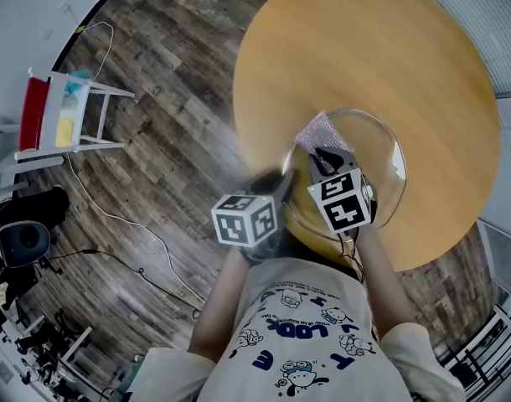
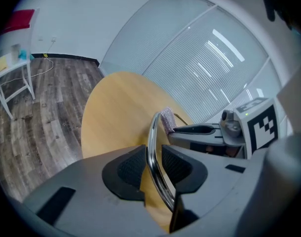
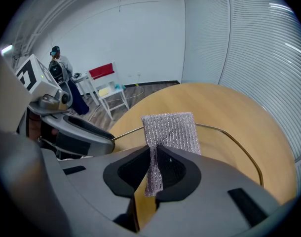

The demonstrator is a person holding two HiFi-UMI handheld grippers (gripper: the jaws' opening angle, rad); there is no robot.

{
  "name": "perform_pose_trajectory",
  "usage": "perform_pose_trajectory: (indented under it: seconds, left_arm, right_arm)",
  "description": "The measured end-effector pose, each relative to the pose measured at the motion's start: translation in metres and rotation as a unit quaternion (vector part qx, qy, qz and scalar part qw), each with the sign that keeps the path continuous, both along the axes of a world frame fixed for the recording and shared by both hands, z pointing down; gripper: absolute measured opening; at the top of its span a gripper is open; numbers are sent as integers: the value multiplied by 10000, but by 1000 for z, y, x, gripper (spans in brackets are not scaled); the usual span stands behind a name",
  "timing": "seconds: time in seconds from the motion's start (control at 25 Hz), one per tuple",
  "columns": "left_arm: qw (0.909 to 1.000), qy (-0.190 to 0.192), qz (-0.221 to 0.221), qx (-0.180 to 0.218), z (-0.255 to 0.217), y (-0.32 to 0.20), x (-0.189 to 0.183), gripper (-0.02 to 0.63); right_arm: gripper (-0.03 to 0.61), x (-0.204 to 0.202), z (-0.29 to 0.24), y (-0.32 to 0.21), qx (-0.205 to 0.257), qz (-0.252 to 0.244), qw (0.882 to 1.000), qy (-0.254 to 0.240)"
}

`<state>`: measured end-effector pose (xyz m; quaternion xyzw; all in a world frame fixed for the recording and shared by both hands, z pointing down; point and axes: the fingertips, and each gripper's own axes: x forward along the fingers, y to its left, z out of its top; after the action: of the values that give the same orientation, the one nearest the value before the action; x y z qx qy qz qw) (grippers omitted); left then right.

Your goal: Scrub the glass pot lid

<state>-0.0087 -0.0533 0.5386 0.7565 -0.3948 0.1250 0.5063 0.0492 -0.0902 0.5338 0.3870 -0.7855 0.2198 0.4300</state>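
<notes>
Both jaws clamped: left gripper (image 2: 153, 169) on upended glass lid (image 1: 385, 162) by its rim, right gripper (image 3: 154, 171) on scrub cloth (image 3: 171, 132).

My left gripper (image 1: 282, 186) meets the near-left rim of the glass pot lid (image 1: 385, 153), which shows over the near part of the round wooden table (image 1: 423, 65). My right gripper (image 1: 325, 154) sits just beside the left, over the lid, with a silvery scrub cloth (image 1: 316, 129) poking out just beyond its jaws and lying against the glass. Well off to the left of both jaws, a white stand (image 1: 71, 115) with red and yellow things on it stands on the plank floor (image 1: 172, 74).
</notes>
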Motion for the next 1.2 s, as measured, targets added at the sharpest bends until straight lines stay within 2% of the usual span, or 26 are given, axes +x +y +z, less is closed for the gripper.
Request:
perform_pose_trajectory:
  seconds: [0.12, 0.44, 1.2]
  left_arm:
    - [9999, 54, -91, -74, -1, -2, -5, 78]
    - [9998, 26, -125, -139, 4, -7, -6, 72]
    - [9996, 169, -142, -170, 1, -9, -6, 71]
  right_arm:
    - [55, -1, -1, 0, -27, -8, 10000, 19]
    - [55, 5, 4, -5, -3, 12, 9999, 162]
    - [55, 59, 7, -23, 21, 724, 9968, 352]
